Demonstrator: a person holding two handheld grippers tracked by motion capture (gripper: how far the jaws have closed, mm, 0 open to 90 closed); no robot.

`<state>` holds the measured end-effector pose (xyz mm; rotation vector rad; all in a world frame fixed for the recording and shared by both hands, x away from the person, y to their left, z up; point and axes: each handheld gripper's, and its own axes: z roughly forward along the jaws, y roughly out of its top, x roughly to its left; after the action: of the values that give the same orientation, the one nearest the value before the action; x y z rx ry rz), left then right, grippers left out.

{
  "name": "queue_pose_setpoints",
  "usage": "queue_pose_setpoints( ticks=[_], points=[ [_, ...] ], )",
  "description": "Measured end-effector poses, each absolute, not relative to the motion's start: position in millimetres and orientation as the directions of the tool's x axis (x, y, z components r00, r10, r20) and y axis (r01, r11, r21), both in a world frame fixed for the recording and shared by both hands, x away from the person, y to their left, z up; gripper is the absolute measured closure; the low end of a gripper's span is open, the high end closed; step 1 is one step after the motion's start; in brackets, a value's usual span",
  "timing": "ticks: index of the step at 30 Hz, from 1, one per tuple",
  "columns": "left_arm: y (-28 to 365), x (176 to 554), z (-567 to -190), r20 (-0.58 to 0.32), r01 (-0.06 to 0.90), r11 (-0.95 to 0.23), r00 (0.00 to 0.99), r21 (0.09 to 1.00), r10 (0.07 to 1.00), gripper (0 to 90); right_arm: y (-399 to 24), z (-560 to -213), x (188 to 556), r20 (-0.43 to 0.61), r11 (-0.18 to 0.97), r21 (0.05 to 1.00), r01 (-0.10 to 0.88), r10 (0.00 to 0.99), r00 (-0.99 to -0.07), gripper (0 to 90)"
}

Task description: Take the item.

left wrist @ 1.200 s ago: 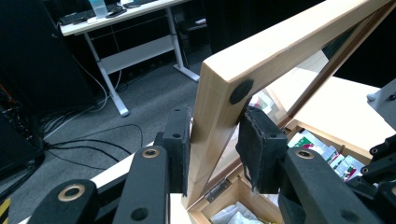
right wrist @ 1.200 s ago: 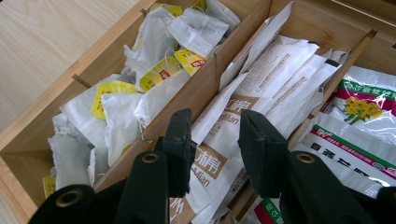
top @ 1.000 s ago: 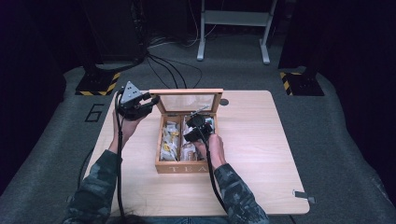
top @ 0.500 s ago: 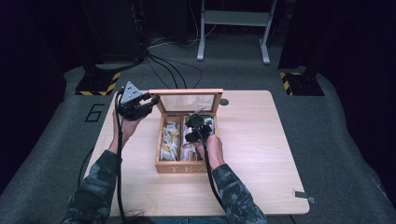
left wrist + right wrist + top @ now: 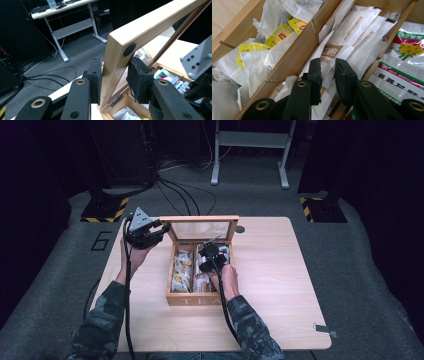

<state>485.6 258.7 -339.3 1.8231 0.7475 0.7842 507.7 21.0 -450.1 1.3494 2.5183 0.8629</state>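
In the right gripper view, the right gripper (image 5: 327,75) rises from the bottom edge; its base is cut off. Its jaws have just been closing and stand narrowly apart around the corner of a white-and-brown sachet (image 5: 332,53). Whether the pads press on it is hard to tell. That sachet stands in the middle compartment of the wooden tea box (image 5: 294,57), among other white packets. The compartment at the frame's left holds yellow-tagged tea bags (image 5: 278,33); the one at the right holds green-and-red packets (image 5: 397,72).

In the left gripper view, the left gripper (image 5: 113,77) is pinching the left edge of the raised lid (image 5: 140,32), one pad on each face.

In the high view, the box (image 5: 200,299) sits at centre frame on the table (image 5: 280,285), front panel lettered TEA. Its glass lid stands upright at the far side. The right gripper hides part of the contents.
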Motion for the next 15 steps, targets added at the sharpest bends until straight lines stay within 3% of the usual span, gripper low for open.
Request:
queue_pose_setpoints(
  ticks=[4, 15],
  points=[
    [258.7, 485.9, -339.4, 0.181, 0.146, -0.33, 0.601, 0.933, 0.779, 64.7, 16.6, -451.1, 510.0, 0.189, 0.389, 0.549, 0.74, 0.804, -0.563, 77.1],
    [258.7, 486.6, -338.9, 0.182, 0.147, -0.331, 0.602, 0.932, 0.778, 64.7, 20.5, -456.0, 513.7, 0.224, 0.386, 0.541, 0.747, 0.79, -0.571, 78.6]
  ],
)
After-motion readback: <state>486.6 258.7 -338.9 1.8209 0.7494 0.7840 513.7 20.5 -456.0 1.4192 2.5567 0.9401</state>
